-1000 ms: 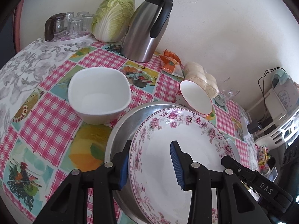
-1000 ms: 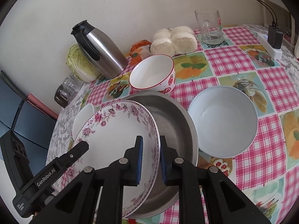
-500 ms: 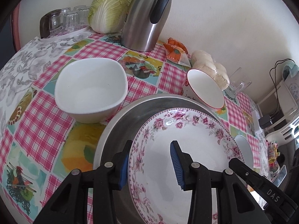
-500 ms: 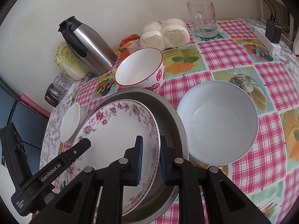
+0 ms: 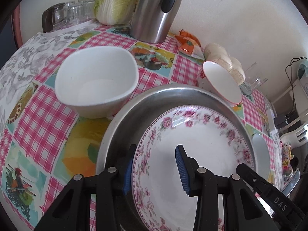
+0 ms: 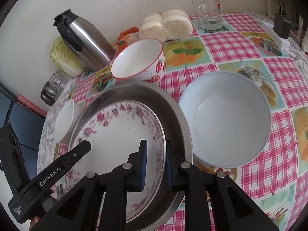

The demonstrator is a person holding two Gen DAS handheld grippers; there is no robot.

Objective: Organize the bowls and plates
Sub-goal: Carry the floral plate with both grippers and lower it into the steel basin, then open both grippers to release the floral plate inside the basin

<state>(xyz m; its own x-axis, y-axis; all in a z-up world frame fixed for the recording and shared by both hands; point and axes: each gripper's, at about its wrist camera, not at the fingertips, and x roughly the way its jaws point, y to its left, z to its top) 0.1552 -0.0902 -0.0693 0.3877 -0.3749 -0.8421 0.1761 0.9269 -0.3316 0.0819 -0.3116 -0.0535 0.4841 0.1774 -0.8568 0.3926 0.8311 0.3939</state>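
Note:
A pink-flowered plate hangs tilted inside a wide steel pan on the checked tablecloth. My left gripper is shut on the plate's near rim, one pad outside and one on the inner face. My right gripper is shut on the opposite rim. A white square bowl stands left of the pan. A red-rimmed strawberry bowl sits behind it. A pale blue bowl stands right of it.
Along the wall stand a steel thermos jug, a cabbage, a tray of glasses, an orange packet, steamed buns and a glass mug. A power strip lies at the far right edge.
Both grippers have come down with the flowered plate, which now sits lower inside the steel pan. The bowls have not moved.

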